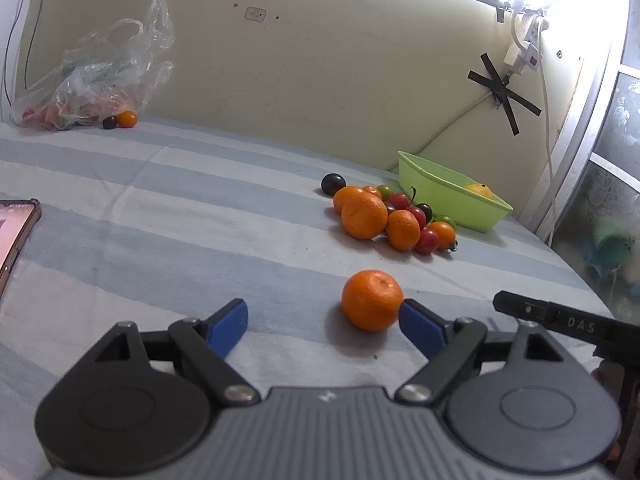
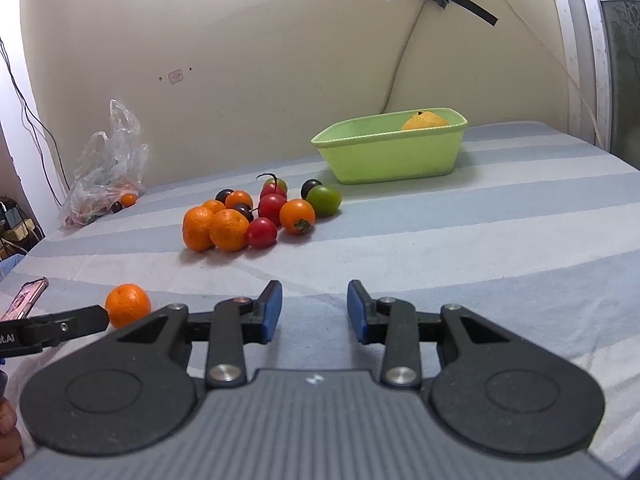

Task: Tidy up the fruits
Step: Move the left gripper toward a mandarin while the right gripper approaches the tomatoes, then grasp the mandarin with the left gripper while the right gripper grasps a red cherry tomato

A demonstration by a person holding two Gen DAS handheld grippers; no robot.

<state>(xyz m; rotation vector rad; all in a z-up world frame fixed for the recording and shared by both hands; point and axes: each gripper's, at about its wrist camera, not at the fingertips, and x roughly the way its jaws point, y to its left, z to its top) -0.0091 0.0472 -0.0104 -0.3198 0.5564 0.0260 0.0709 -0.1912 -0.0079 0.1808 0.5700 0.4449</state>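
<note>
The left hand-held gripper [image 1: 324, 320] has its jaws spread wide; the right hand-held gripper [image 2: 315, 312] stands narrowly parted.

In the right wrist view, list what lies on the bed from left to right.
phone → plastic bag → lone tangerine → pile of tangerines and tomatoes → green tub, with a yellow fruit inside it.

Bare striped cloth [image 2: 460, 248] leads rightward to the green tub [image 2: 392, 156]; fruit pile [image 2: 256, 216] blocks the left.
</note>
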